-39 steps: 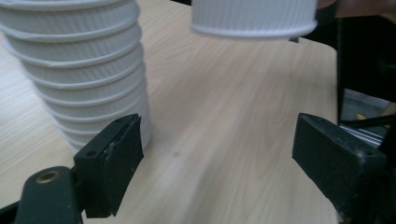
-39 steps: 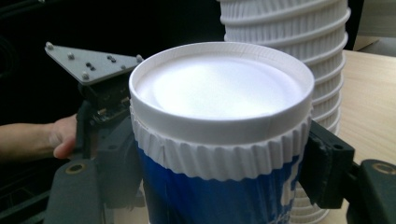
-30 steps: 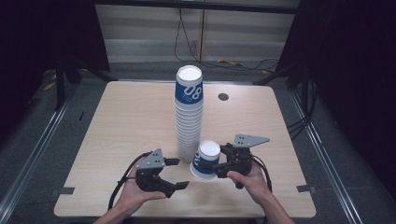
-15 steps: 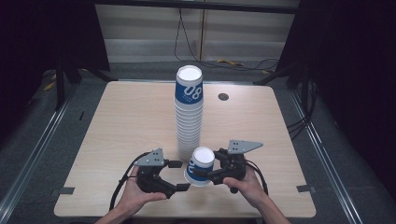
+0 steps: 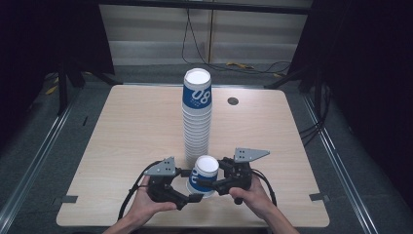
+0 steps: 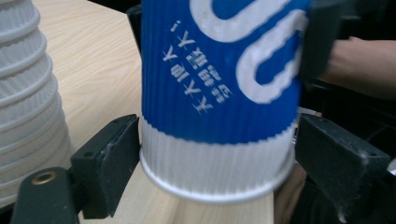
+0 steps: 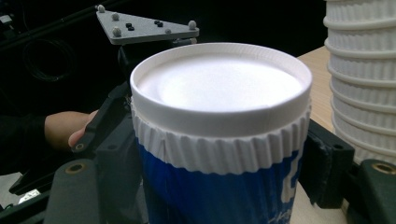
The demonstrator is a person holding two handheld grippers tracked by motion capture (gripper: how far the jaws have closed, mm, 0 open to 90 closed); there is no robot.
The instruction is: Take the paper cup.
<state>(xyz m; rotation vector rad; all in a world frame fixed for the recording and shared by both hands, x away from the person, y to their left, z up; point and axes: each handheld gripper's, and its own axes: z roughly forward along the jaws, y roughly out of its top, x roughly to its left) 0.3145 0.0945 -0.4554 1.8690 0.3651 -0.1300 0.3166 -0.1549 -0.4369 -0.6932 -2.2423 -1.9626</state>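
High view: we are watching the right tool [image 5: 207, 184] clenching the cup [image 5: 202, 174] near its rim, the left tool [image 5: 191, 199] bracketing its base — we are flagging crushing, or toppling the stack [image 5: 197, 117] just beside.

Lit evenly from above across the pale table [image 5: 122, 126], with dark, underexposed surroundings. Cast only soft, short shadows. Showed slight motion blur on the blue cup [image 6: 219, 93] in the left gripper view; glared white inside its rim in the right gripper view.
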